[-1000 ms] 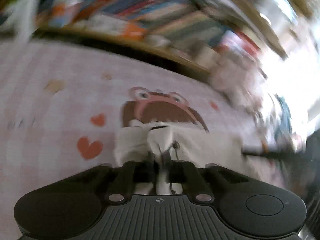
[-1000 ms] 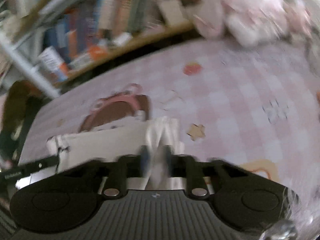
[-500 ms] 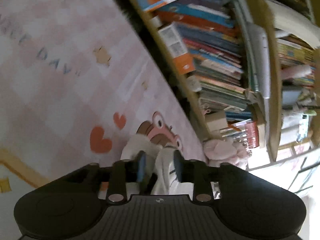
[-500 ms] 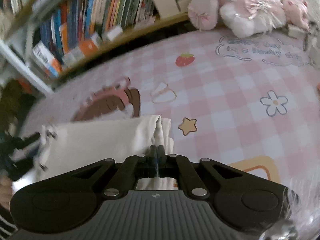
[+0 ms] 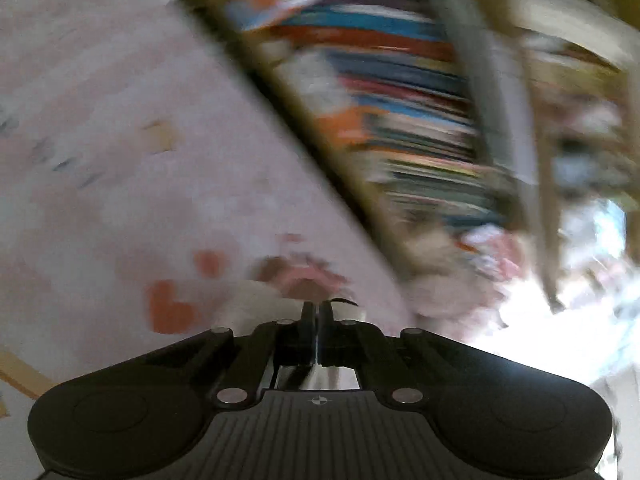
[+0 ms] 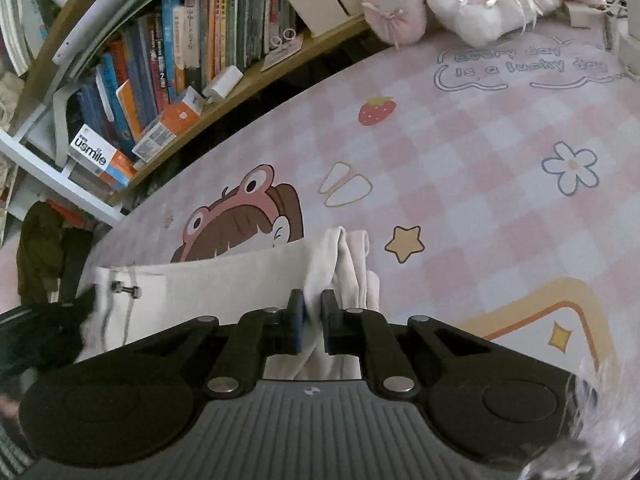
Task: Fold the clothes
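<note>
Right wrist view: nearest the lens, the right gripper (image 6: 311, 306) has its jaws nipped on a bunched fold of the cream garment (image 6: 224, 280), with cloth plainly running between the pads. The garment lies on the pink checked surface (image 6: 460, 184), spread to the left of the gripper, where a cord with a metal tip (image 6: 126, 290) rests on it near its far-left edge. Just beyond the cloth sits the printed frog-hat cartoon (image 6: 244, 216), which the garment's top edge partly covers; a yellow star (image 6: 405, 243) is just right of the fold. Farther off, the bookshelf (image 6: 168, 60) runs along the back of the surface and plush toys (image 6: 472, 4) sit at its far right end.

In the left wrist view, badly blurred, the left gripper (image 5: 317, 310) shows jaws pressed together, having just snapped shut. A dark thread pokes from the tips, and pale cloth (image 5: 256, 308) lies right beside and beyond them, but whether any of it is caught I cannot tell.

My reading is that this is a regrasp within a fold: the right end is secured while the left is retaking the opposite end, near the cartoon. The next move calls for confirming the left has a real hold on the cloth, then lifting both ends together with even tension and carrying the edge across so it lands square.
</note>
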Tool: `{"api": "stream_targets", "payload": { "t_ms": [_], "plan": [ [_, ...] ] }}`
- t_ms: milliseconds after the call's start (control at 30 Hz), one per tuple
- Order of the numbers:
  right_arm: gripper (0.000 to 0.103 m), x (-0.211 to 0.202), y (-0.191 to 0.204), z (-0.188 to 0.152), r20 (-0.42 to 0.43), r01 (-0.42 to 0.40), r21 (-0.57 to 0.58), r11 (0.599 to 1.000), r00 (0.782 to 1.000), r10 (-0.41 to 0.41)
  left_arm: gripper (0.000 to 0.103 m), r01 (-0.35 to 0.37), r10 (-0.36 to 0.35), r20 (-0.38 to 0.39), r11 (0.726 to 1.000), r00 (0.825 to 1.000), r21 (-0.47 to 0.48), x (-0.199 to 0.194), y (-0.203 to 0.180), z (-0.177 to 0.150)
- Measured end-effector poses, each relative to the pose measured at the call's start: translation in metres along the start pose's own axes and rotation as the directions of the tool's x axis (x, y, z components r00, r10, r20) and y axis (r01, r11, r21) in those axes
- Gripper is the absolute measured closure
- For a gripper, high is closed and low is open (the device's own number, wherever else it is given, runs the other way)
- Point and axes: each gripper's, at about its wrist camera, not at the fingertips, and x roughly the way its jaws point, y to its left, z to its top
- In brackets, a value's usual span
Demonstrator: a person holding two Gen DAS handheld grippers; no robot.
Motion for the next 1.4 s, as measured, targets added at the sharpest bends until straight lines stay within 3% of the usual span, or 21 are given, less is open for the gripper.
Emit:
{"api": "stream_targets", "payload": {
  "t_ms": [100,233,267,367,400,567,633,667,733,833,933,1067,1133,1200,1267,1300,1400],
  "plan": [
    [0.094,0.000,-0.004,0.000,-0.002,-0.016,0.019,1.000,1.000,0.016,0.103,-0.060,0.062,0.045,0.997,0.997,-0.053,-0.002,0.016,0.007],
    [0.094,0.000,-0.005,0.001,-0.005,-0.020,0.021,1.000,1.000,0.020,0.097,-0.018,0.019,0.076,1.000,0.997,-0.016,-0.028,0.012,0.009],
    [0.094,0.000,-0.005,0.001,-0.006,-0.019,0.017,1.000,1.000,0.019,0.089,-0.016,0.014,0.071,0.999,0.997,0.028,-0.034,0.006,0.006],
    [0.094,-0.001,-0.004,0.001,-0.004,-0.021,0.019,1.000,1.000,0.021,0.046,-0.045,0.037,0.054,0.986,0.998,0.162,-0.046,-0.013,-0.013],
    [0.093,-0.002,-0.004,0.001,-0.003,-0.023,0.020,1.000,1.000,0.023,0.043,-0.054,0.044,0.052,0.978,0.998,0.201,-0.049,-0.018,-0.021],
    [0.089,-0.007,0.001,-0.002,-0.002,-0.023,0.007,1.000,1.000,0.023,0.046,-0.097,0.105,-0.009,0.944,0.994,0.317,-0.032,-0.029,-0.052],
    [0.092,-0.006,0.002,-0.002,-0.006,-0.003,0.002,1.000,1.000,0.003,0.080,-0.121,0.141,-0.035,0.934,0.989,0.335,-0.019,-0.030,-0.057],
    [0.092,-0.005,0.001,-0.002,-0.007,0.000,0.000,1.000,1.000,0.000,0.097,-0.115,0.134,-0.043,0.944,0.990,0.311,-0.015,-0.031,-0.057],
    [0.092,-0.004,0.002,-0.002,-0.008,0.005,-0.014,1.000,1.000,-0.005,0.098,-0.064,0.074,-0.033,0.972,0.997,0.228,-0.023,-0.033,-0.057],
    [0.092,-0.003,0.002,-0.002,-0.009,0.007,-0.029,1.000,1.000,-0.007,0.098,-0.015,0.017,-0.006,0.988,1.000,0.153,-0.032,-0.027,-0.056],
    [0.092,-0.002,0.002,-0.002,-0.010,0.004,-0.030,1.000,1.000,-0.004,0.097,-0.099,0.103,-0.047,0.992,0.994,0.081,-0.014,-0.005,-0.051],
    [0.092,-0.003,0.005,-0.002,-0.008,0.009,-0.041,0.999,1.000,-0.009,0.093,-0.108,0.112,-0.025,0.986,0.993,0.130,-0.014,-0.011,-0.051],
    [0.090,-0.006,0.005,-0.003,-0.001,0.007,-0.043,0.999,1.000,-0.007,0.088,-0.116,0.117,0.005,0.978,0.993,0.173,-0.024,-0.018,-0.050],
    [0.085,-0.013,0.006,-0.003,0.013,0.000,-0.042,0.999,1.000,0.001,0.064,-0.132,0.126,0.041,0.968,0.991,0.212,-0.038,-0.024,-0.049],
    [0.067,-0.026,0.006,-0.004,0.038,-0.018,-0.036,0.999,0.999,0.019,0.042,-0.139,0.128,0.060,0.958,0.990,0.249,-0.049,-0.028,-0.050],
    [0.051,-0.033,0.005,-0.005,0.048,-0.027,-0.034,0.999,0.998,0.029,0.034,-0.144,0.134,0.056,0.952,0.989,0.270,-0.051,-0.029,-0.051],
    [0.029,-0.050,0.002,-0.011,0.039,-0.022,-0.024,0.999,0.999,0.023,0.024,-0.162,0.158,0.039,0.930,0.987,0.329,-0.056,-0.032,-0.054]
  ]
}}
